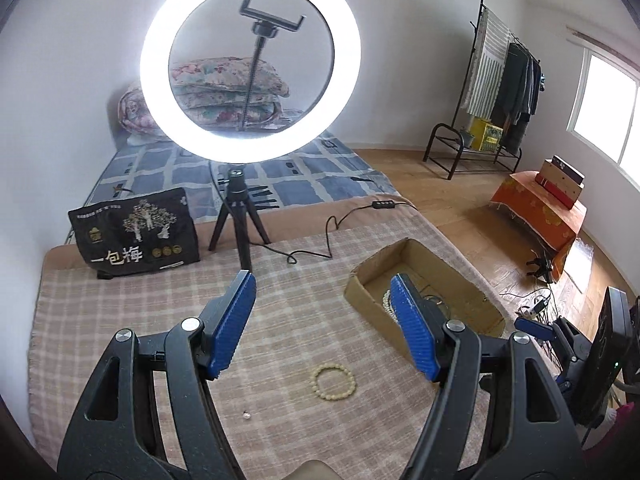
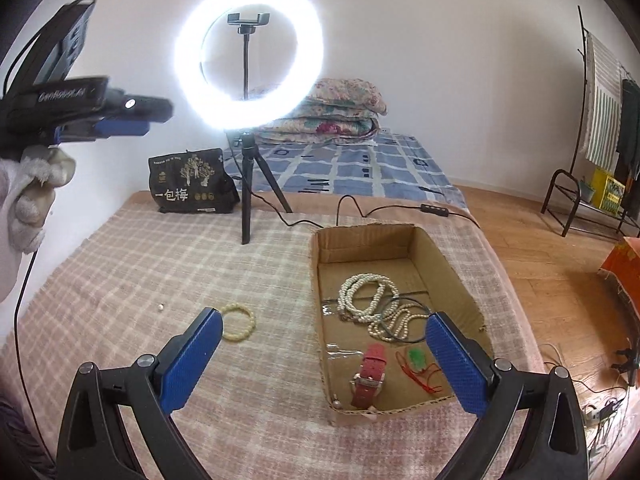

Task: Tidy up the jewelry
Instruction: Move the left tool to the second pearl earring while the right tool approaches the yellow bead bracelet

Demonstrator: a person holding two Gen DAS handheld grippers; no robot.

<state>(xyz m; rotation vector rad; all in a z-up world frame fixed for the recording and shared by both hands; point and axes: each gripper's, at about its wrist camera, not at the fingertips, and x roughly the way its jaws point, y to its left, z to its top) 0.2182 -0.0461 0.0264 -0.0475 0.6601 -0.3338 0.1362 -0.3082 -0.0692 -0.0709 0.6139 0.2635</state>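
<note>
A cream bead bracelet point(image 1: 332, 381) lies on the checked blanket, below and between my open left gripper point(image 1: 322, 286) fingers; it also shows in the right wrist view point(image 2: 239, 322) beside my left finger. A tiny white bead point(image 1: 245, 414) lies loose on the blanket point(image 2: 161, 307). The cardboard box point(image 2: 448, 264) holds pearl necklaces point(image 2: 368, 296), a red watch point(image 2: 370, 374) and a green pendant on red cord point(image 2: 416, 360). My right gripper point(image 2: 324, 322) is open and empty above the box's near left corner. The left gripper shows at upper left in the right wrist view point(image 2: 120, 120).
A lit ring light on a tripod point(image 1: 236, 216) stands at the back of the blanket, its cable point(image 1: 332, 236) trailing to the right. A black snack bag point(image 1: 134, 232) stands to its left. The bed edge drops to a wooden floor point(image 2: 560, 280) on the right.
</note>
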